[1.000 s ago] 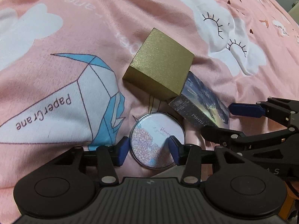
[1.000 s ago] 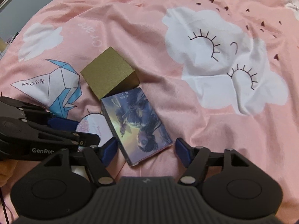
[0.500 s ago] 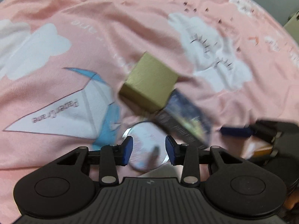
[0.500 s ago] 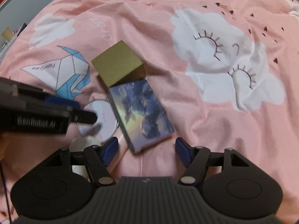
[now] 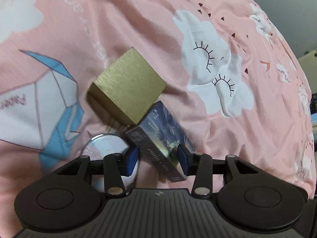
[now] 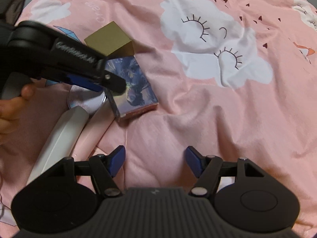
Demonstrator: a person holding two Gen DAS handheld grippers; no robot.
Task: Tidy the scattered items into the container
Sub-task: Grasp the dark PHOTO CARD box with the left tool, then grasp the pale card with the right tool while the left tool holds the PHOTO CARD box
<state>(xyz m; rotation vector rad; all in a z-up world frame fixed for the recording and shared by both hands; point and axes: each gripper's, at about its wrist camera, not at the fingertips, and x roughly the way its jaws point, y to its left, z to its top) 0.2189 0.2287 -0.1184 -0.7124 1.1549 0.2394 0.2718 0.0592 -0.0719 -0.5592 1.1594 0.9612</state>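
Currently nothing is visibly stowed. Gold cube box [image 5: 126, 85], glossy photo-card box [image 5: 164, 138] touching it, and round mirror [image 5: 107, 148] beside it lie on pink bedding [image 5: 198, 130]. Left gripper [image 5: 157, 159], jaws just widening, straddles the card box ungripped; right gripper [image 6: 155, 161] released. White container rim [image 6: 59, 130] near mirror.

Gold cube box [image 5: 126, 86], photo-card box [image 5: 162, 138] touching it, round mirror [image 5: 107, 144] beside.

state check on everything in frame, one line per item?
gold box: closed, resting on the pink bedsheet, one corner touching the photo card box.
photo card box: closed, lying flat, its near end between the left jaws.
round pin badge: face up on the sheet, partly under the left jaw.
left gripper: jaws have just been opening, straddling the photo card box.
right gripper: open, empty.
white container rim: only the edge shows.
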